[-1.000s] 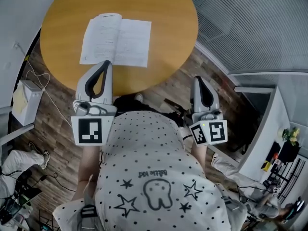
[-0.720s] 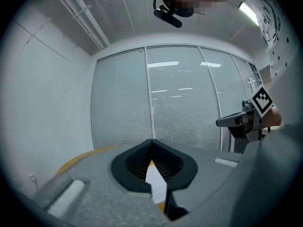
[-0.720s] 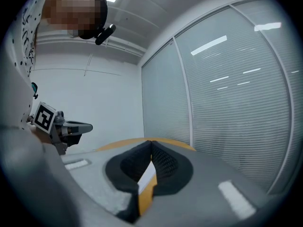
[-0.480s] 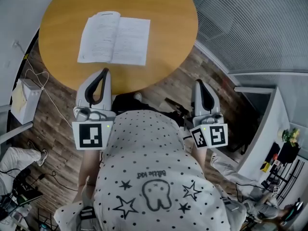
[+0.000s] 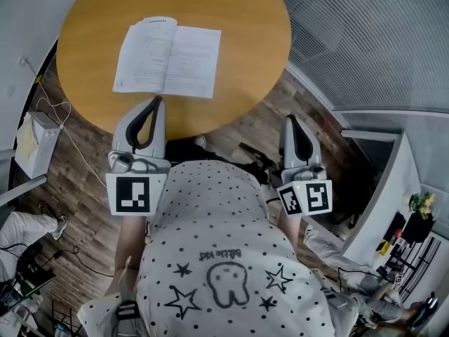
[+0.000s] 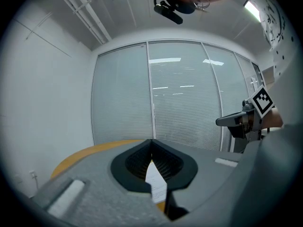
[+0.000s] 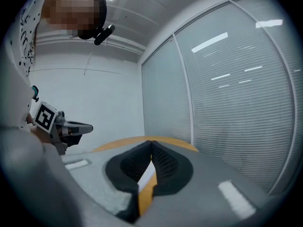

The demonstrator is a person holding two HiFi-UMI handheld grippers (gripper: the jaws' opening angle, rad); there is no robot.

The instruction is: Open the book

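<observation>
The round table (image 5: 238, 27) has a smooth, satin, honey-coloured wood top. The book (image 5: 168, 56) shows matt white printed paper. The left gripper (image 5: 156, 101) and right gripper (image 5: 289, 120) have matt grey plastic shells and finely ribbed black pads (image 6: 165, 163). The floor (image 5: 91, 202) is dark, grained wood planking. The person's shirt (image 5: 224, 258) is soft dotted cloth.

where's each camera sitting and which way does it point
Head view: on the head, steeply down on table, book, left tool, right tool, shirt.
Left gripper view: on left tool, level over shut jaws toward blinds; right tool at right.
Right gripper view: on right tool, likewise; left tool at left.
All share table and book.
</observation>
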